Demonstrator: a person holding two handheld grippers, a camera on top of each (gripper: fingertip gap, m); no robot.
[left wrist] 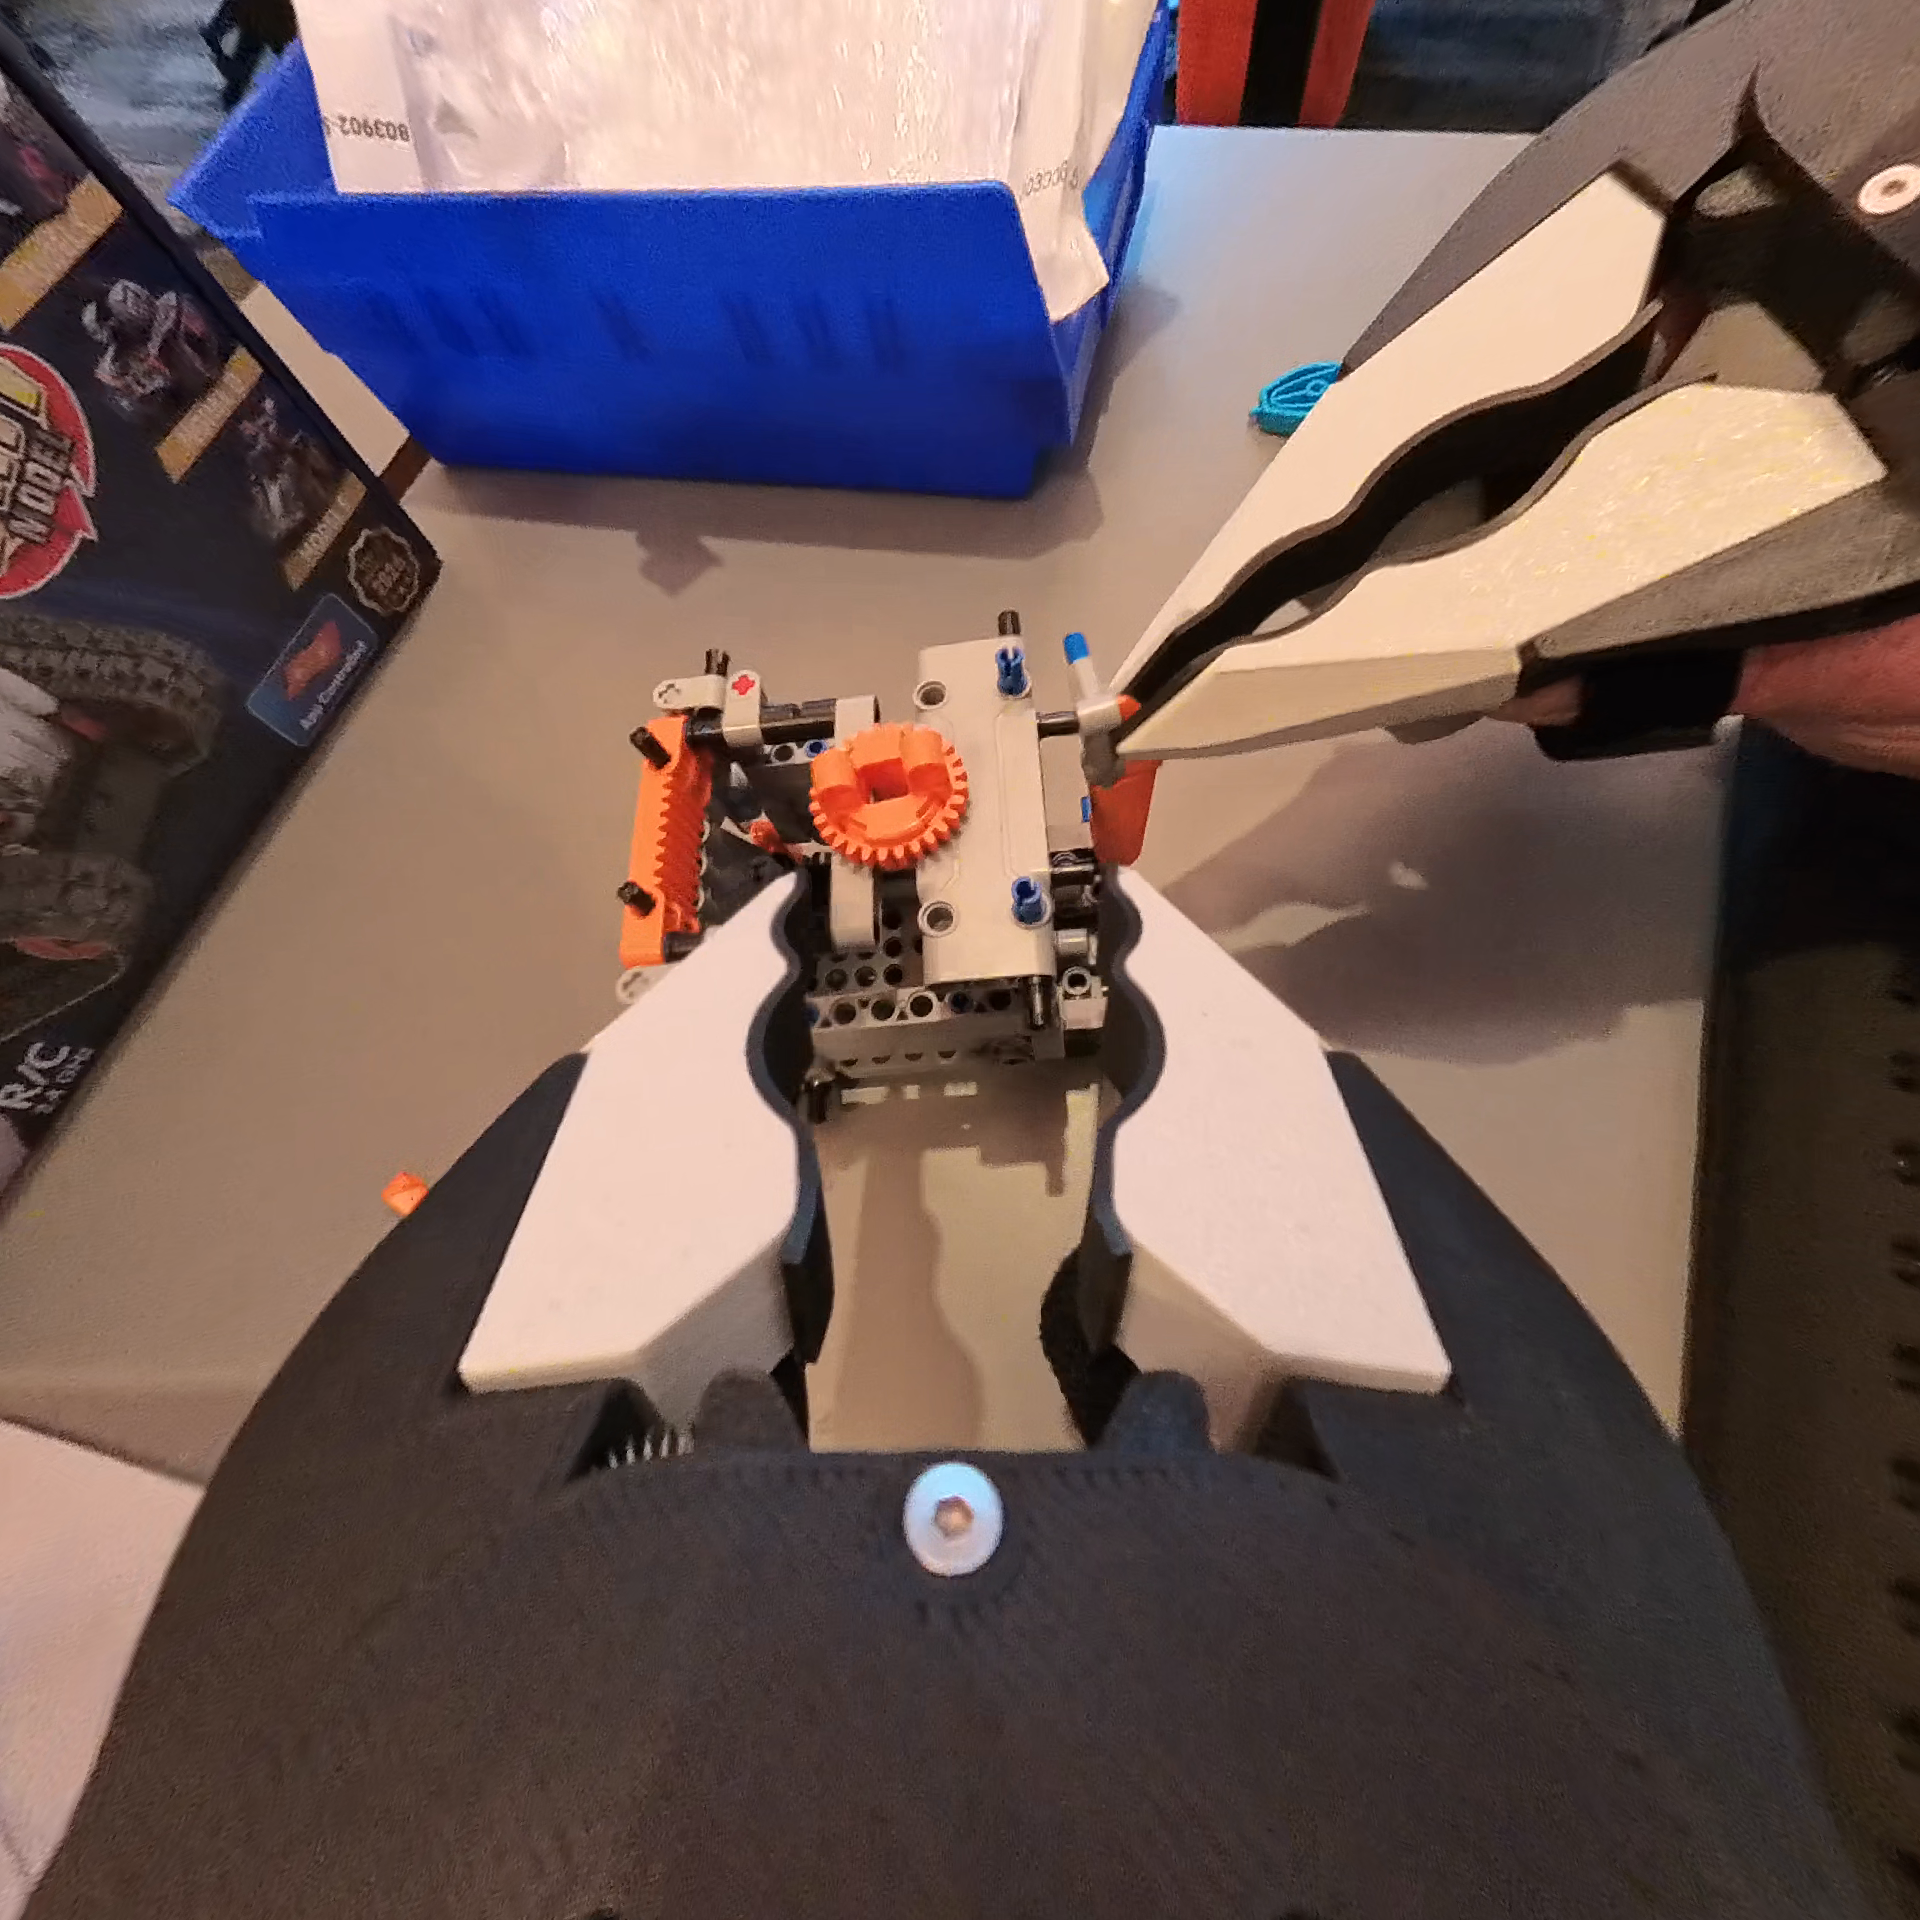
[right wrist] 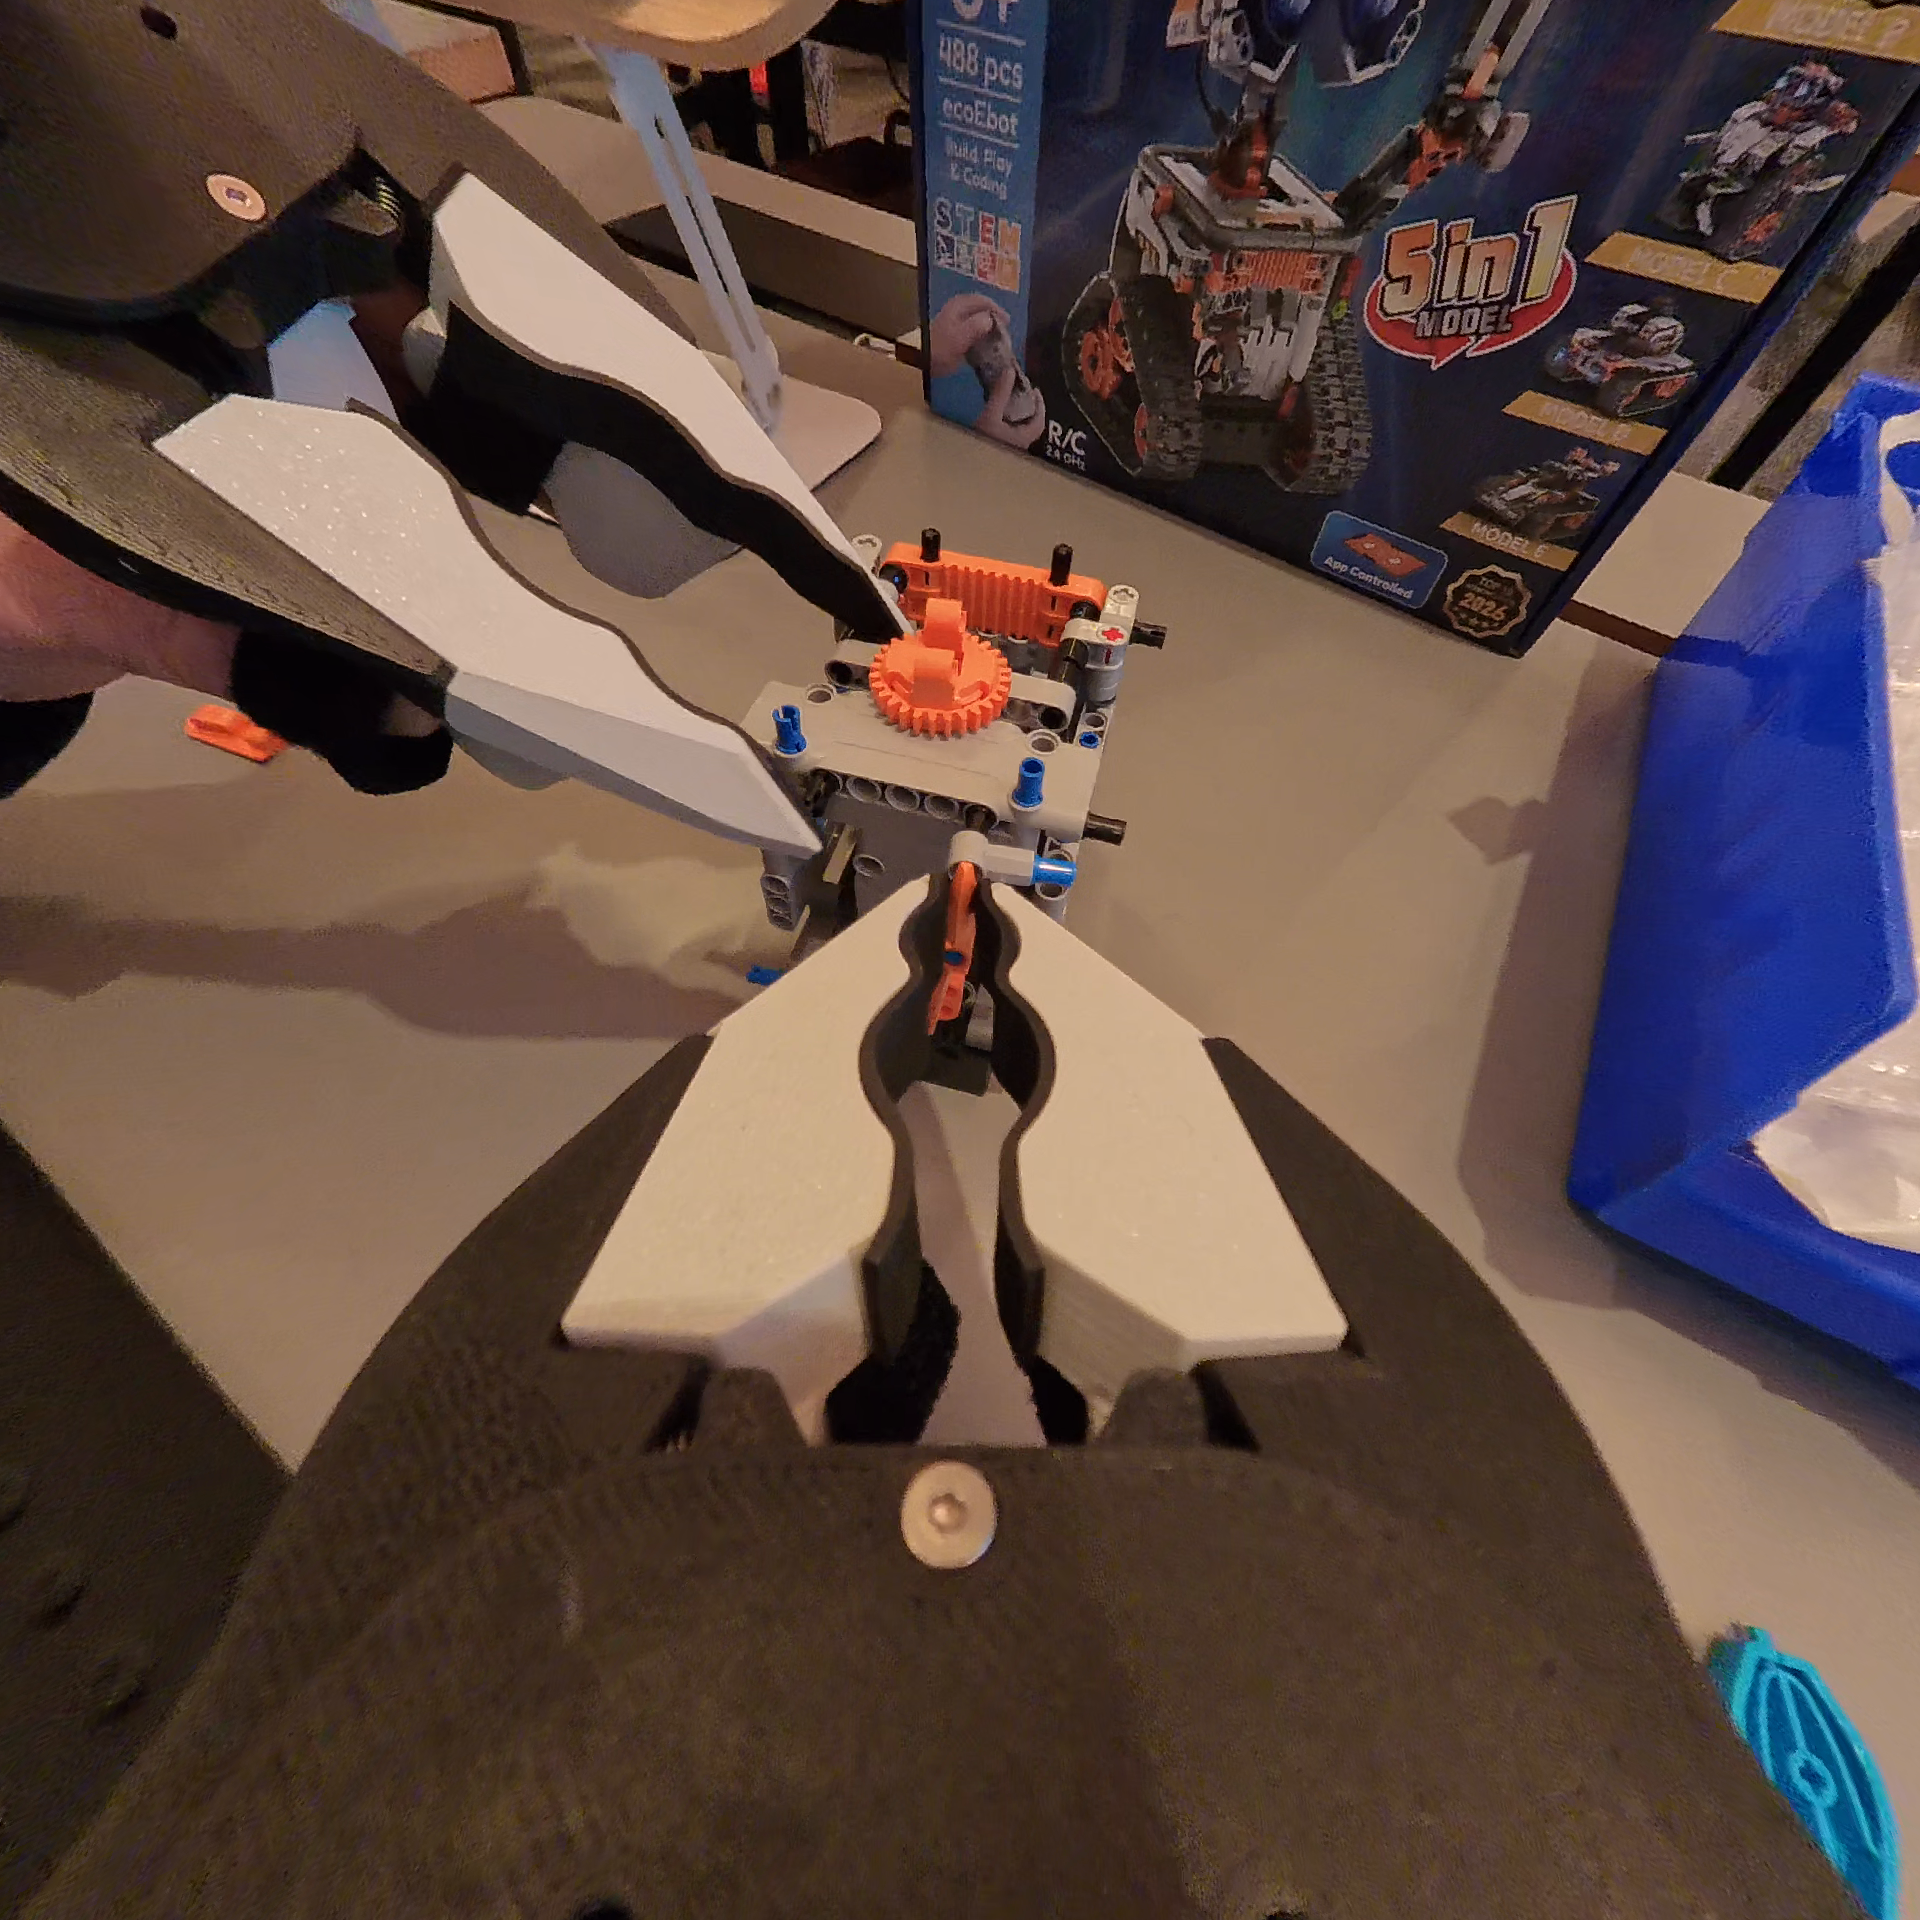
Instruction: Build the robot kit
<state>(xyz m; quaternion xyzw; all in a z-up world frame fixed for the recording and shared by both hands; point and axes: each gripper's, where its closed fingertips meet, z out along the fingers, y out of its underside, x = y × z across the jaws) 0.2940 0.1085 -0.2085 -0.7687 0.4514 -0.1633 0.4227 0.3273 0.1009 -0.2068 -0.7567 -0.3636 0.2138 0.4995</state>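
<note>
Grey tabletop (left wrist: 312, 987) between a blue bin (left wrist: 675, 343) and a printed toy box (right wrist: 1403, 260) carries a light, rigid, snap-fit brick model (left wrist: 914, 862), best held by its grey frame: left gripper (left wrist: 951, 925) clamps it, right gripper (right wrist: 961, 904) pinches its orange side piece (right wrist: 958, 956).

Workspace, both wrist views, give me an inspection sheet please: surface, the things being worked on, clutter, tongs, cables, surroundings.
Surface: grey table, glossy, with shadows.
Things: brick model, grey body with an orange gear on top and an orange toothed rack on one side.
Clutter: small orange piece; another orange piece; teal printed part.
Tongs: left tongs straddle the model's body, jaws apart against its sides; right tongs shut on an orange lever at the model's side.
Cables: nothing seen.
Surroundings: blue bin holding clear plastic bags; printed kit box; white stand.
</note>
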